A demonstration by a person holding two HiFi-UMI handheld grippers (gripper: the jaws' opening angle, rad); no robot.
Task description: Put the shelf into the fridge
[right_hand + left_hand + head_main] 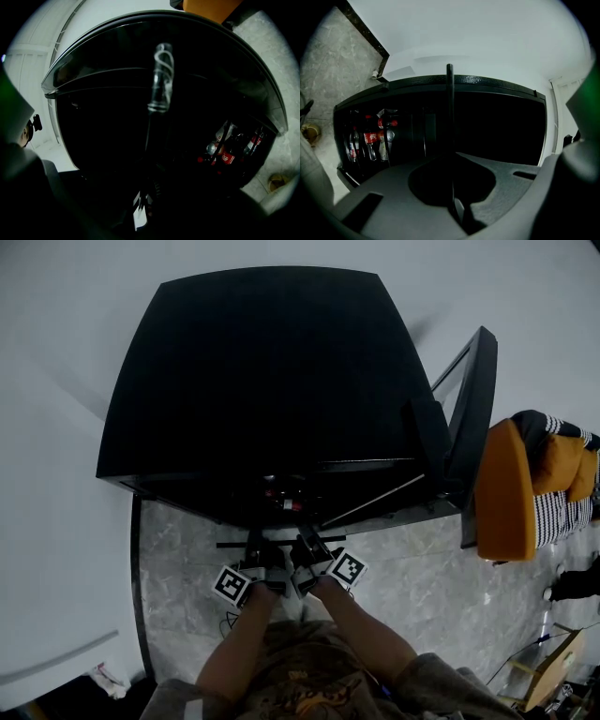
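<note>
- The shelf (330, 539) is held just in front of the open mouth of the fridge (262, 362). Its near edge is seen in the head view as a dark bar running left to right.
- The left gripper (257, 555) is closed narrowly on that near edge. In the left gripper view the shelf is seen edge-on, as a thin line running out from between the jaws.
- The right gripper (309, 550) is judged to be clamped on the same edge. Its own view is dark, but a thin plate with a clear trim is seen leading into the jaws.
- The two grippers are set close together, the left just left of the right, and neither is nearer the fridge.
- The opening lies straight ahead on the far side of both grippers, with the door (473, 399) swung away to the right.
- Bottles (370, 140) are seen low inside the fridge.
- The shelf's long axis lies across the opening, so a straight push away from the person is judged to be called for, with both ends kept even.
</note>
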